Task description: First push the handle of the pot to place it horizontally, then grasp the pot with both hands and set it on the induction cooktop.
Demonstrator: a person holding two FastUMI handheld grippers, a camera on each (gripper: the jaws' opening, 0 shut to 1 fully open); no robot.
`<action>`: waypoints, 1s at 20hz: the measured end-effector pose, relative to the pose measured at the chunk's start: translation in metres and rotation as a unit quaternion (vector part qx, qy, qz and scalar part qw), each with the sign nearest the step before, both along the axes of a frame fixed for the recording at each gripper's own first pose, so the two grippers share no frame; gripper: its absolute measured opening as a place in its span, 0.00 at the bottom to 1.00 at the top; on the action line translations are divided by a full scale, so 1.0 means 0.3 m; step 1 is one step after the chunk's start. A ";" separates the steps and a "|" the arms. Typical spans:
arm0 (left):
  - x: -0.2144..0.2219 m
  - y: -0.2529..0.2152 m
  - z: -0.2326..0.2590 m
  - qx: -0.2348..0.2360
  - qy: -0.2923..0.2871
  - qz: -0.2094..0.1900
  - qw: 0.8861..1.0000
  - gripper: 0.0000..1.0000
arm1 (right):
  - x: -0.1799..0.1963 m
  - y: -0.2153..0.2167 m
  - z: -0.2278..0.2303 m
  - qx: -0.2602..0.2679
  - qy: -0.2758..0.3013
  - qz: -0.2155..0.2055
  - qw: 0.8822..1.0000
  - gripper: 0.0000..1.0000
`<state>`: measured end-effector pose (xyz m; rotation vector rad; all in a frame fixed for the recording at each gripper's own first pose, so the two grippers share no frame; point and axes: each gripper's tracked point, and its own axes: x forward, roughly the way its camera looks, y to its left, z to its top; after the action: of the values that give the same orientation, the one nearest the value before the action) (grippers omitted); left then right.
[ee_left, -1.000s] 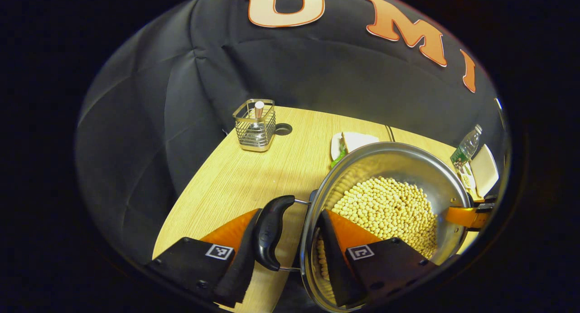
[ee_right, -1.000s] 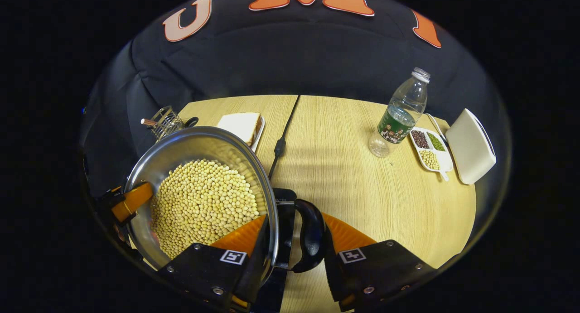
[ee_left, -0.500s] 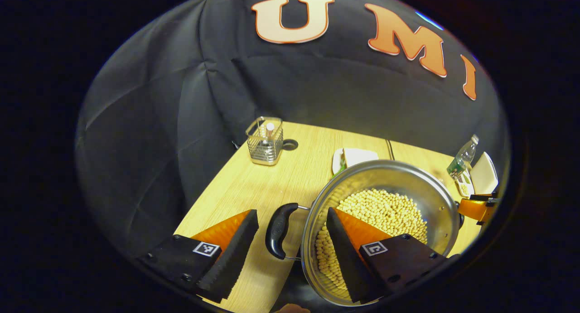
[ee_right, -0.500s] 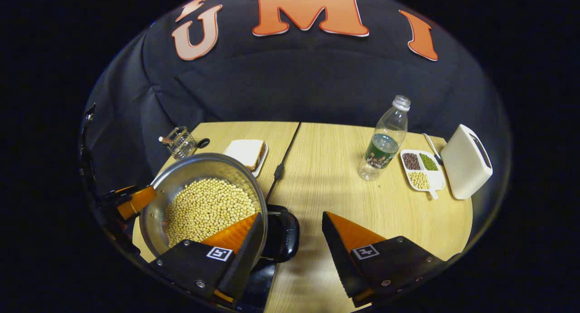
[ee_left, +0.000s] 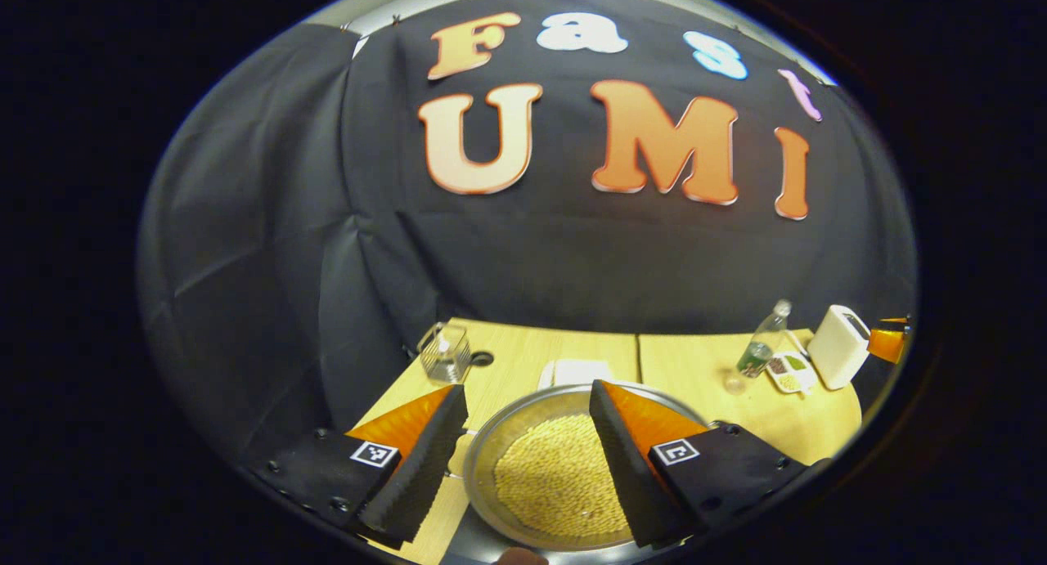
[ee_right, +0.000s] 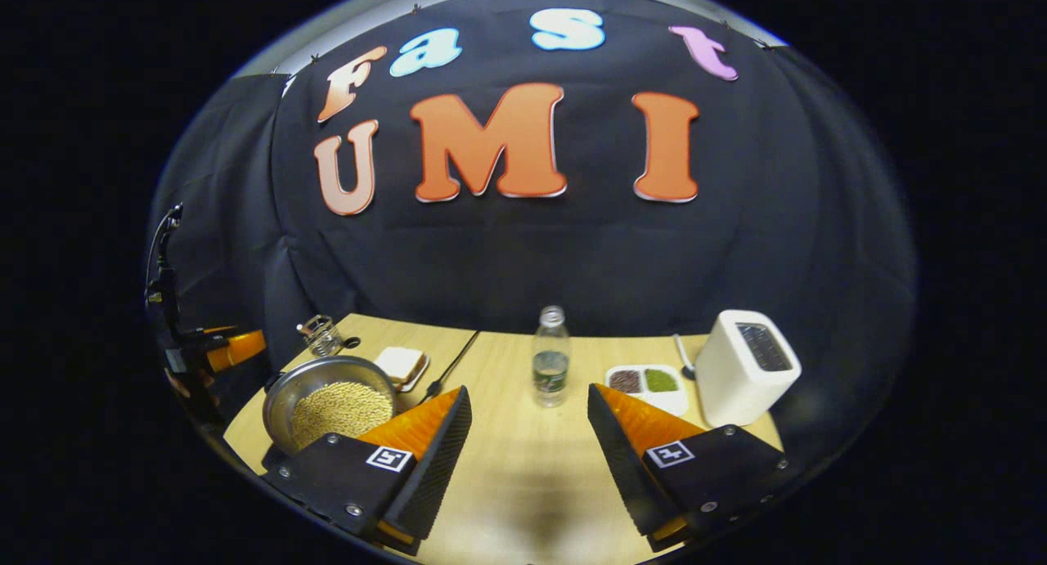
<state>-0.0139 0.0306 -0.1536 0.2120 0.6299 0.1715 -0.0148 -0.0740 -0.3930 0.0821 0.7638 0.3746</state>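
A steel pot (ee_left: 491, 434) full of pale soybeans stands low and near in the left gripper view. A dark slab (ee_left: 477, 546), seemingly the cooktop, shows under its near edge. My left gripper (ee_left: 525, 392) is open above the pot, holding nothing, one finger on each side of it in the picture. In the right gripper view the pot (ee_right: 286, 385) sits at the table's left end. My right gripper (ee_right: 527, 391) is open and empty over bare table, well right of the pot. The left gripper (ee_right: 233, 348) shows far left.
On the wooden table (ee_right: 507, 483) stand a water bottle (ee_right: 550, 356), a white toaster (ee_right: 744, 369), a divided dish of beans (ee_right: 650, 381), a plate with bread (ee_right: 401, 365), a wire basket (ee_right: 323, 334) and a black cable (ee_right: 450, 365).
Both grippers let go of the pot's side handles, opened, and drew back and up from the pot. The pot has stayed where it was set.
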 end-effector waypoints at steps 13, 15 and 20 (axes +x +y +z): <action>0.106 -0.588 0.654 -0.049 -0.201 -0.085 0.975 0.97 | 0.067 -0.876 0.576 -0.062 -0.188 -0.090 0.976 0.93; 0.109 -0.657 0.743 -0.079 -0.221 -0.098 0.967 0.97 | 0.074 -0.921 0.664 -0.064 -0.211 -0.103 0.970 0.93; 0.118 -0.721 1.020 -0.115 -0.295 -0.123 0.941 0.97 | 0.098 -0.964 0.847 -0.070 -0.260 -0.122 0.955 0.93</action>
<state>0.0214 -0.1857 0.1524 0.0058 0.0193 -0.0831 0.0147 -0.3632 -0.1388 -0.0558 0.2511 0.0941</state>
